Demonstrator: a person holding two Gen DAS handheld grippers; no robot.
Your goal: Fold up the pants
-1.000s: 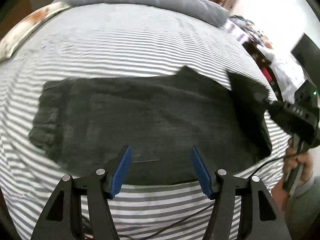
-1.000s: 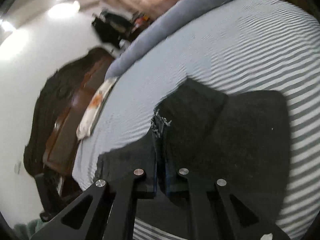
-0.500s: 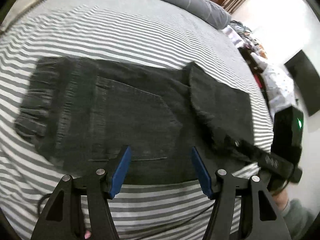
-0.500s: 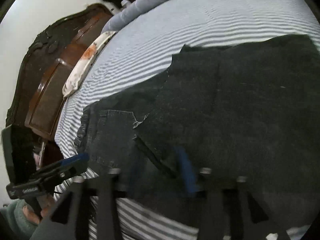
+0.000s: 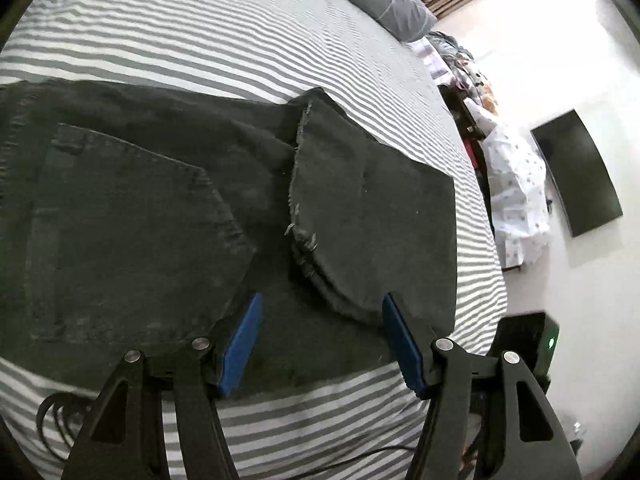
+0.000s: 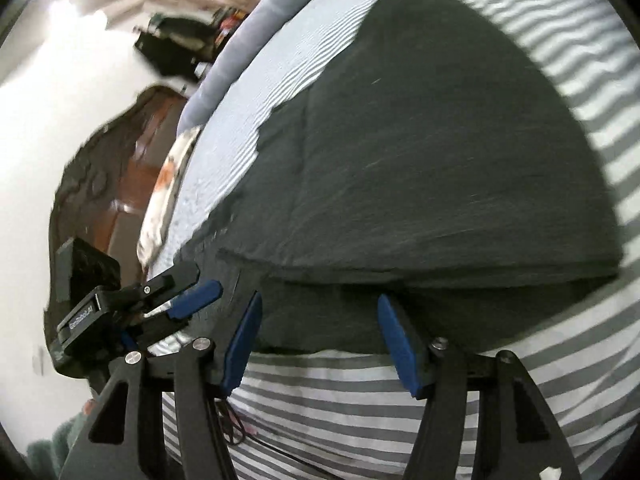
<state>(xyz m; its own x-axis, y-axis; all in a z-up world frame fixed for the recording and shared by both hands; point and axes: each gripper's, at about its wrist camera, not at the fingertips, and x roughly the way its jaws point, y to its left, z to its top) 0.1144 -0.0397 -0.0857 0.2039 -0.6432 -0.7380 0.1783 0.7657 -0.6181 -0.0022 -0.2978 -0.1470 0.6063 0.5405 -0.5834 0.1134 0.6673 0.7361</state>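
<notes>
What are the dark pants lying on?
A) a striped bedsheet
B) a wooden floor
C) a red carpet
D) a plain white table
A: the pants lie folded on a grey-and-white striped bedsheet, whose stripes show on every side of them.
</notes>
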